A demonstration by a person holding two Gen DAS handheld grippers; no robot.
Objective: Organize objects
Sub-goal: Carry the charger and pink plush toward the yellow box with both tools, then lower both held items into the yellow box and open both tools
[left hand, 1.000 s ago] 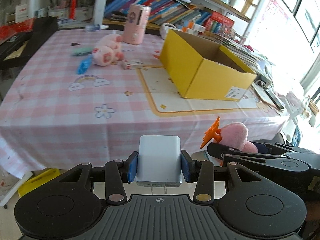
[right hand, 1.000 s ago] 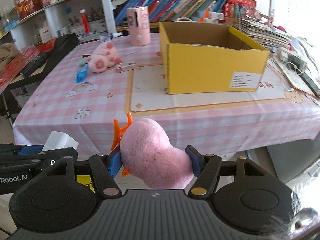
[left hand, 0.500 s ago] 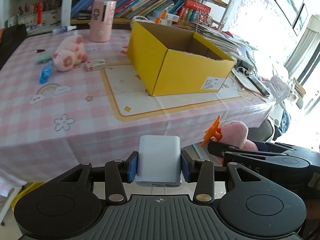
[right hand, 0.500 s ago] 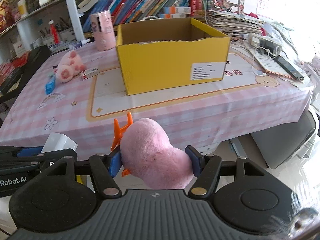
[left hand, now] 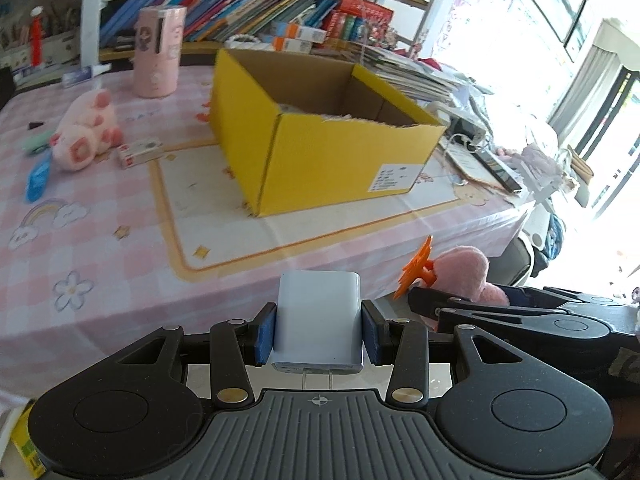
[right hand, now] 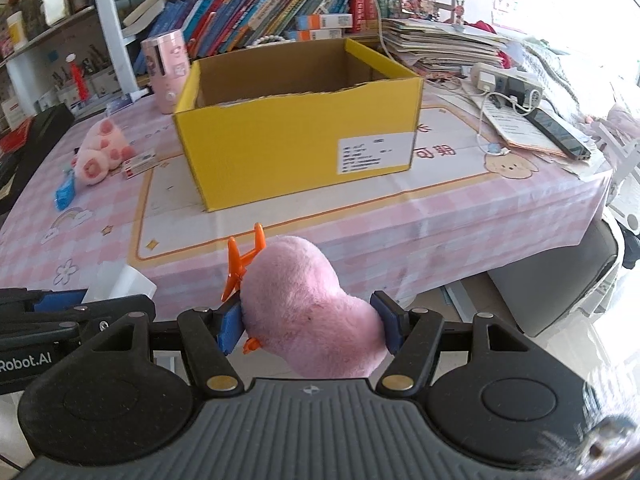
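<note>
The left tongs (left hand: 319, 334) pinched a white charger (left hand: 318, 318); the right tongs (right hand: 310, 326) pinched a pink plush (right hand: 308, 308). Both hung off the near edge of the bench (right hand: 400, 208), under a pink checked cloth. At twelve o'clock stood an open yellow box (right hand: 296, 140), its contents unclear. At ten o'clock lay a pig toy (right hand: 100, 154). Bookshelves (right hand: 256, 8) stood behind.

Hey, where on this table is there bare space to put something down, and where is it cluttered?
Bare cloth lies along the near edge of the pink checked tablecloth, between the rainbow print and the yellow cardboard box. Crowded: the far left, with pink plush pig, small carton and blue packet; and right of the box, with papers and phone.
</note>
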